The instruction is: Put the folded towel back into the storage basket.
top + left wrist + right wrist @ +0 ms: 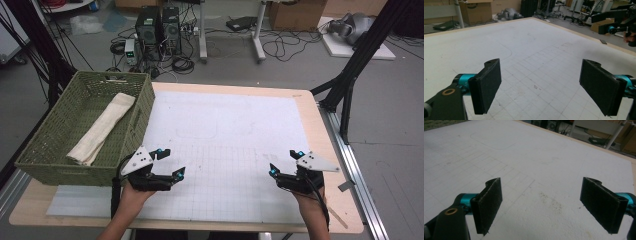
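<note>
Basically idle: both grippers empty over the white gridded mat, rolled cloth sitting in the basket.

Pale wooden table [320, 130] carries the white gridded mat [225, 130]; green woven rectangular basket [55, 145] stands on its left edge, overhanging the far-left corner. Inside lies a cream rolled towel [102, 128], long axis diagonal, near-left to far-right, near end by the front wall. Left gripper [167, 162] hovers just beside the basket's near-right corner, jaws spread wide, holding nothing; towel lies to its far left. Right gripper [285, 162] is well apart, jaws also spread, empty. Left hand [134, 192] looks nearer for any grab.
</note>
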